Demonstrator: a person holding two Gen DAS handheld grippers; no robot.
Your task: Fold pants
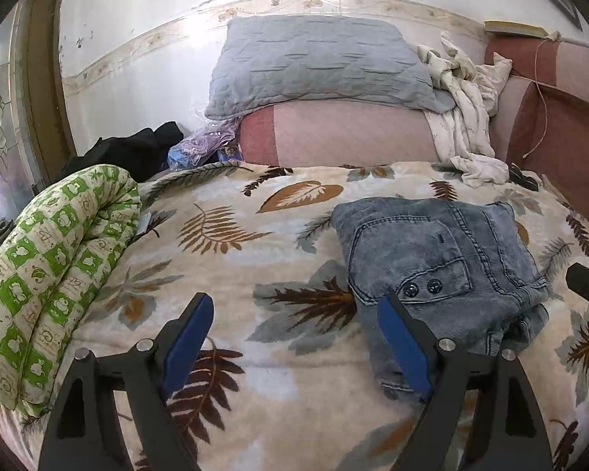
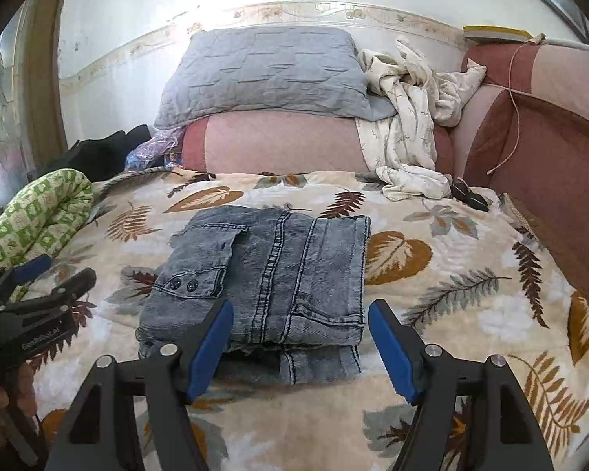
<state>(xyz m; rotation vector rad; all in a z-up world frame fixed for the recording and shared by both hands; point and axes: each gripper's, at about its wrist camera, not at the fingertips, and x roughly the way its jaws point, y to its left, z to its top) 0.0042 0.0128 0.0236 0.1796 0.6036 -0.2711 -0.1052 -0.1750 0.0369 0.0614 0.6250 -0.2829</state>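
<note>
Folded jeans lie on the leaf-print blanket ahead of both tools. Left tool and right tool: wide open, empty.

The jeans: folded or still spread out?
Folded. The jeans lie as a compact stacked rectangle on the leaf-print blanket; both grippers open, off them.
</note>
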